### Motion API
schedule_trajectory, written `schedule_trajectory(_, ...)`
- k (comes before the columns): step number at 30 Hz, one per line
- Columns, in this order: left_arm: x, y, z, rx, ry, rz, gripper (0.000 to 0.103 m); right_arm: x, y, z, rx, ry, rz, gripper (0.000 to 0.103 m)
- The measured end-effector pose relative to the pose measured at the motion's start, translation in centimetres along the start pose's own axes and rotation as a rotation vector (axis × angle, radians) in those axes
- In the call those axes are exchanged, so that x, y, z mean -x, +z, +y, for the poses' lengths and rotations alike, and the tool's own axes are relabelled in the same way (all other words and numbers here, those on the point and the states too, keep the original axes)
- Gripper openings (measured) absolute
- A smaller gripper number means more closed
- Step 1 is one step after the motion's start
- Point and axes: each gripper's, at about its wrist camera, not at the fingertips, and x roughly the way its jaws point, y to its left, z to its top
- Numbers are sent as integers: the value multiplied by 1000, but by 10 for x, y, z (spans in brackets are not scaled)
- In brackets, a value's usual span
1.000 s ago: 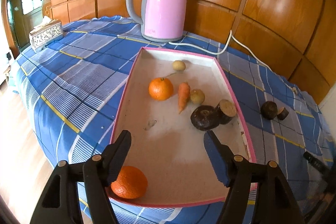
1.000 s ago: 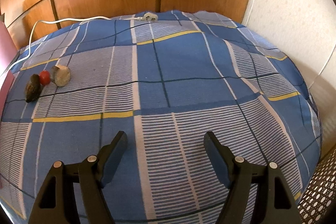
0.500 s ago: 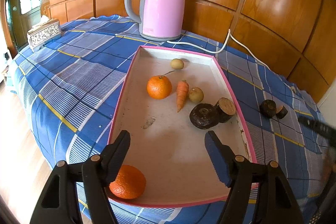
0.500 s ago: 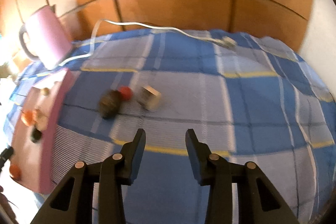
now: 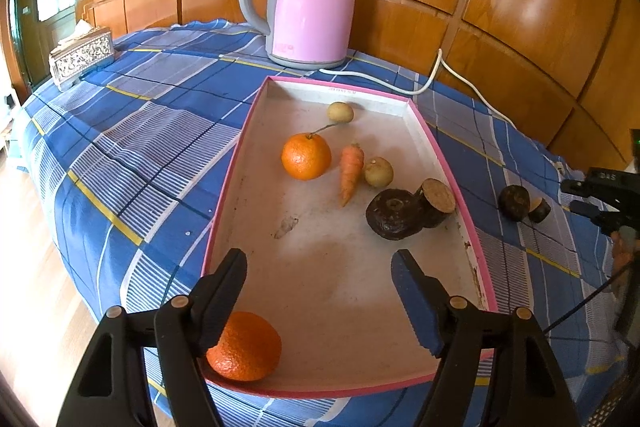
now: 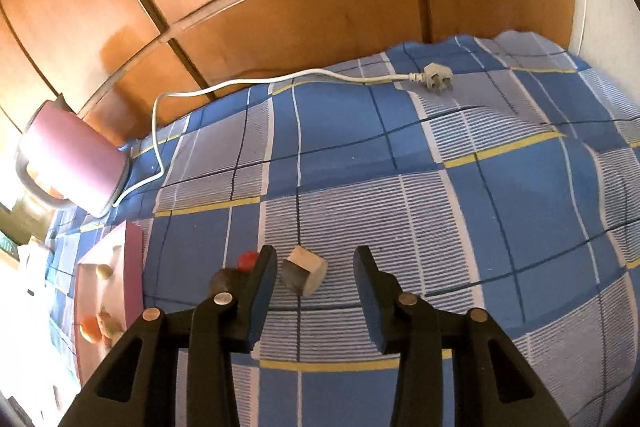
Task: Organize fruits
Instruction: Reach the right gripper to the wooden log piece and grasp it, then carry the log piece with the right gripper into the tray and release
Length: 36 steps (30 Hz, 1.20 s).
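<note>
Fruits lie in the pink tray (image 5: 436, 147), unmoved; a cut dark piece (image 6: 304, 271) remains on the tabletop. The right tongs (image 6: 316, 281), narrower than a second ago and now reopening, have swung over it, empty. The left tongs (image 5: 320, 291) stay spread.

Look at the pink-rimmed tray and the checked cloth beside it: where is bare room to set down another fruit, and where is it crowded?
Free: the tray floor between the near orange and the dark round fruit, and the left strip beside the stemmed orange. The checked cloth towards the plug is bare too. Crowded: the tray's right middle, around the carrot.
</note>
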Motion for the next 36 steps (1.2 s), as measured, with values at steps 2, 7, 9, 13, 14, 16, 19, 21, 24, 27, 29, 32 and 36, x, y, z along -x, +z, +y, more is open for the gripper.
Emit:
schedule_trajectory(2, -1, 0, -1, -3, 1, 3, 75, -10, 0, 7, 9, 9, 32, 43)
schedule_trajectory(7, -2, 0, 0, -4, 5, 7, 76, -33, -6, 19, 43, -48, 76, 44)
schedule_trajectory(9, -3, 0, 0, -5, 5, 10, 76, -41, -8, 17, 44, -72, 91, 44)
schedule_trajectory(13, -2, 0, -2, -10, 4, 9, 76, -49, -17, 12, 51, -62, 116, 34)
schedule_trajectory(14, -2, 0, -2, -11, 3, 8, 76, -47, -20, 13, 70, -42, 103, 25)
schedule_trajectory(16, -1, -1, -3, -14, 2, 5, 76, -40, -23, 16, 100, -59, 81, 24)
schedule_trajectory(19, 0, -1, -4, -13, 1, 4, 77, -31, -32, 17, 140, -44, 71, 24)
schedule_trajectory(21, 1, -1, -5, -15, -1, 2, 76, -25, -37, 17, 168, -46, 62, 24)
schedule_trajectory(24, 3, -1, -7, -21, -7, 1, 77, -14, -47, 16, 206, -44, 52, 22)
schedule_trajectory(27, 7, -2, -12, -31, -12, -6, 77, -7, -56, 16, 243, -47, 49, 22)
schedule_trajectory(29, 8, -3, -13, -35, -16, -6, 77, -3, -62, 16, 266, -51, 48, 22)
schedule_trajectory(32, 11, -4, -14, -35, -19, -7, 77, 4, -71, 15, 273, -41, 45, 22)
schedule_trajectory(36, 14, -4, -16, -39, -27, -11, 78, 11, -80, 15, 286, -30, 41, 22)
